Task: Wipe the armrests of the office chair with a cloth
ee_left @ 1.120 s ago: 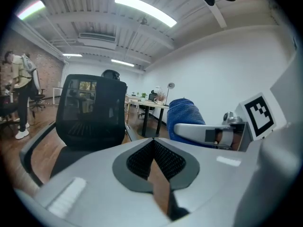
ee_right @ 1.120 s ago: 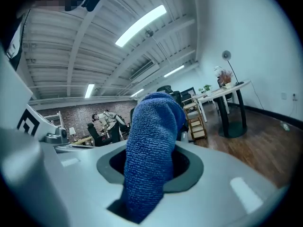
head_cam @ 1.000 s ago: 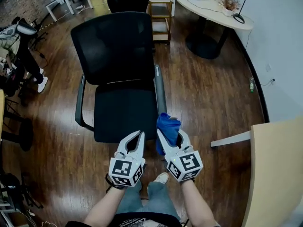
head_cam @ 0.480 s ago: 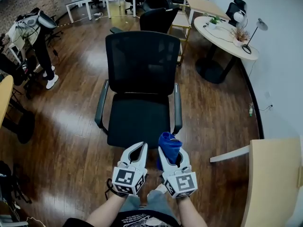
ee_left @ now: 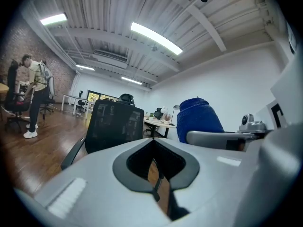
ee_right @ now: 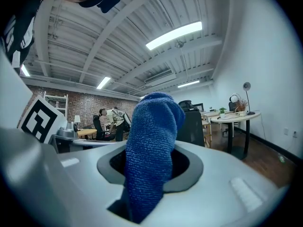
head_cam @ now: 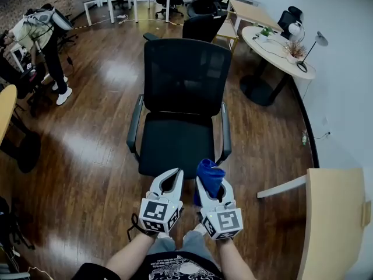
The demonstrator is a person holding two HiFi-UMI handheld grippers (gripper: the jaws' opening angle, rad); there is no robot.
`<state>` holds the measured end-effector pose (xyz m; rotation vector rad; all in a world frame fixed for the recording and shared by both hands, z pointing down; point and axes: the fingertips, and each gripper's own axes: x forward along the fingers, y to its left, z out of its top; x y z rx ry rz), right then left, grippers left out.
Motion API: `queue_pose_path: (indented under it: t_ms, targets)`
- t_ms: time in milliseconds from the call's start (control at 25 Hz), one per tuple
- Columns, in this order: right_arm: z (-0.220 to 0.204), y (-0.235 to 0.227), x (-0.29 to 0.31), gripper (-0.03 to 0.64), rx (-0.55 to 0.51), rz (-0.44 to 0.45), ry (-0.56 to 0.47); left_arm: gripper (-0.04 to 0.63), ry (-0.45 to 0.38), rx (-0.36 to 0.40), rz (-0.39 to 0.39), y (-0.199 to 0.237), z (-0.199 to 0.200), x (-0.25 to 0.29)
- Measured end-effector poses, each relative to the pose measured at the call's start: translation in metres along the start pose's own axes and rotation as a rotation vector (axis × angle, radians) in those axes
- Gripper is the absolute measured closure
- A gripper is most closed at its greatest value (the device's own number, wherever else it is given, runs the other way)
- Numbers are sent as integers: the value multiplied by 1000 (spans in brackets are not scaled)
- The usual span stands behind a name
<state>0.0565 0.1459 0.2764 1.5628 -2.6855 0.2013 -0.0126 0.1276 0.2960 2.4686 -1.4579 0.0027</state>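
A black office chair faces me, and its mesh back shows in the left gripper view. Its left armrest and right armrest are dark and narrow. My right gripper is shut on a bunched blue cloth just in front of the seat's front edge, near the right armrest's front end but apart from it. The cloth sticks up between the jaws. My left gripper sits beside it, shut and empty. From there the cloth shows to the right.
A round white table with a lamp and a plant stands at the back right. A light wooden desk corner is close on my right. A person stands at the far left by a curved tabletop. More chairs and desks stand behind.
The cloth was at the front end of the right armrest; both grippers have drawn back in front of the seat. The view has lifted, so the whole chair shows.
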Motion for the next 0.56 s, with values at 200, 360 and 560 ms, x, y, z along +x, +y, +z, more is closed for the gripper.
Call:
queue_pose_path:
  t_ms: [200,360,560]
  targets:
    - [6,13,5,483,-12,-9,-2,592,-13,-7,-27,3,6,-8]
    - [11,18,5,485,-15,-19,-13,592,-20,-1,-46,3,10,-14]
    - [17,24,4,483,-24,-31,-16,592,-32,0,-58,3,17,-21]
